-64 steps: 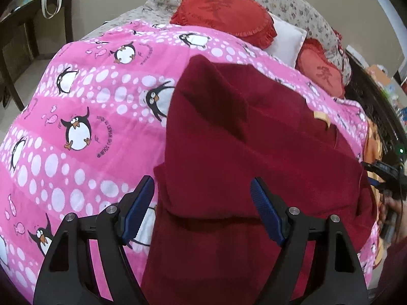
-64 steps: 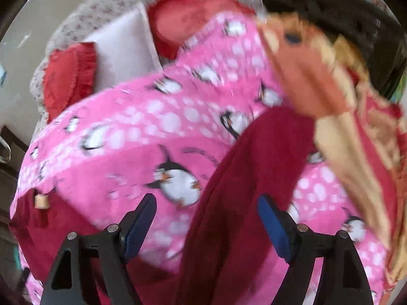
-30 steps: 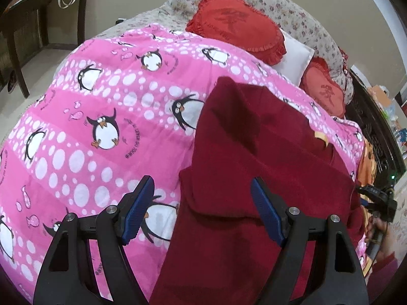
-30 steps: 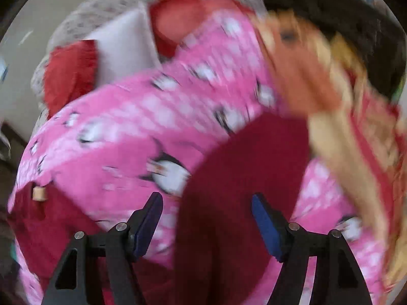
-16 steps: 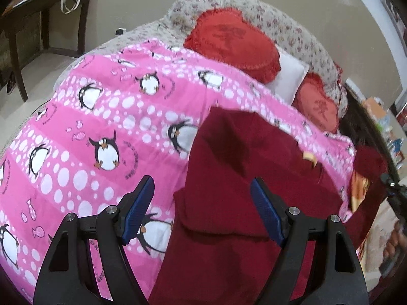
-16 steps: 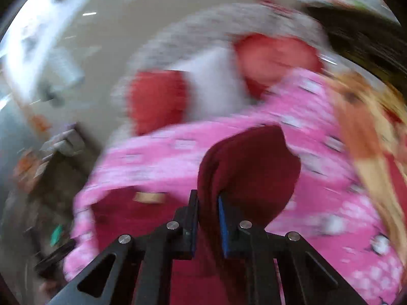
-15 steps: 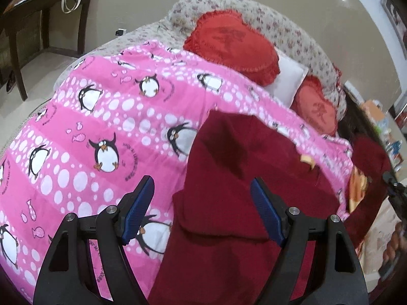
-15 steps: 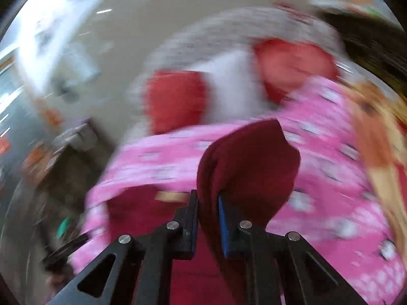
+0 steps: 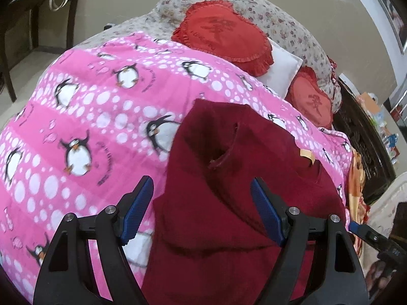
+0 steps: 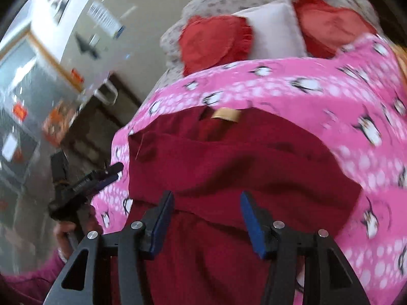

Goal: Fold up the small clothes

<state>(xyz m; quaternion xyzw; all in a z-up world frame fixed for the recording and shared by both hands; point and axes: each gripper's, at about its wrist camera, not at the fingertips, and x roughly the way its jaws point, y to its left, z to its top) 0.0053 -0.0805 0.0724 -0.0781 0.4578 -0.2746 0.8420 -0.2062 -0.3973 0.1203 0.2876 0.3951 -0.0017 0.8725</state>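
Lying lengthwise, maroon garment [image 9: 229, 203] points toward pillows [image 9: 223, 40].

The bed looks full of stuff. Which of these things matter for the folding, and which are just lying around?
Part of the job:
- dark red garment, folded partly over itself
- left gripper, open
- right gripper, open

Just lying about:
- pink penguin blanket, under the garment
- red heart cushions
- white pillow
- orange patterned cloth at the bed's edge
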